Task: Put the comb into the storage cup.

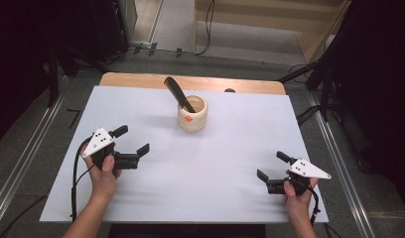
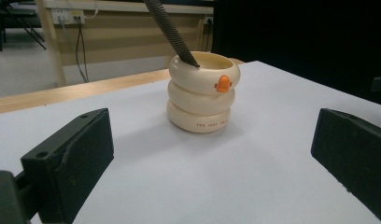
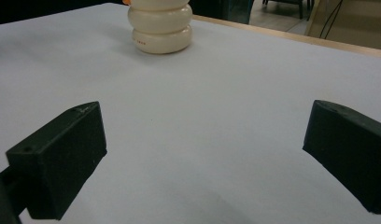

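A white table [image 1: 156, 198] carries a single cream cup [image 1: 192, 113], the landmark for everything else here; its top ends in a strip of bare wood beyond the cup. On the person's side of the cup and to its left, the left gripper [image 1: 134, 146] is held just above the surface, its jaws spread wide and holding nothing. On the same near side but to the cup's right, and farther from it, the right gripper [image 1: 273, 168] likewise stands with jaws wide apart and empty.

The cup is shaped like three stacked rings, upright, with a small orange duck bill [image 2: 222, 84] on its upper ring, facing the person. A black comb [image 1: 178, 92] stands inside it, leaning up and out toward the far left past the rim.

Judging by the layout, the work has not begun: the comb sits in the cup, neither gripper touches either object, and the reach, the grasp and whatever follows all remain ahead. The left gripper, nearer the cup and aimed at it, looks the likelier to go first.

A line of small brown lettering runs along the cup's lowest ring [image 2: 212, 124], too fine to read.
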A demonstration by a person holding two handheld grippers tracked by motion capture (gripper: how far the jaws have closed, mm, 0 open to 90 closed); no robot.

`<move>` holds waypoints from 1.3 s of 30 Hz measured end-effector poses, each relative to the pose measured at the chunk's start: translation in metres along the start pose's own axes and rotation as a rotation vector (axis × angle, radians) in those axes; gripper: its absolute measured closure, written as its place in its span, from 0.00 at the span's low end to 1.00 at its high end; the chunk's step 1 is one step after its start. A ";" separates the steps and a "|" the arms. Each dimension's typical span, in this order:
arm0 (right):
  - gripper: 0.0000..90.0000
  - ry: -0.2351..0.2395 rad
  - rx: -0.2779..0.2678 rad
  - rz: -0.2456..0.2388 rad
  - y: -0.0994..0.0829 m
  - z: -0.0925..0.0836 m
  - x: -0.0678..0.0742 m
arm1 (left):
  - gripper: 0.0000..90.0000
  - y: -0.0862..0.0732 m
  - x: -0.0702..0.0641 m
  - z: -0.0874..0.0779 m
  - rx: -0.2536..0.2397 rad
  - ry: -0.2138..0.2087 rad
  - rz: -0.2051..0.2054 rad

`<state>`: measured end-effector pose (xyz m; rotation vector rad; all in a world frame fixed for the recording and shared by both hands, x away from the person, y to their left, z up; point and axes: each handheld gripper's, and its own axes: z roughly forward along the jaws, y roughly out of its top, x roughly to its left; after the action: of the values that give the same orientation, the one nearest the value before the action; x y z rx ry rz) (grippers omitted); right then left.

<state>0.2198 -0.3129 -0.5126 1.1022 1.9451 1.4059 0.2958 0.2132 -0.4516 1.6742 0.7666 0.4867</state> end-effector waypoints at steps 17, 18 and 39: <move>0.00 -0.005 -0.003 -0.001 0.000 0.000 0.000 | 0.00 -0.013 -0.002 -0.018 0.015 0.010 0.010; 0.00 -0.004 -0.002 -0.001 0.000 0.000 0.000 | 0.00 -0.014 -0.002 -0.019 0.011 0.013 0.006; 0.00 -0.005 -0.003 -0.001 0.000 -0.001 0.000 | 0.00 -0.031 0.003 -0.047 0.034 0.047 0.022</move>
<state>0.2193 -0.3133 -0.5123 1.1022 1.9391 1.4034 0.2585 0.2514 -0.4706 1.7097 0.7951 0.5327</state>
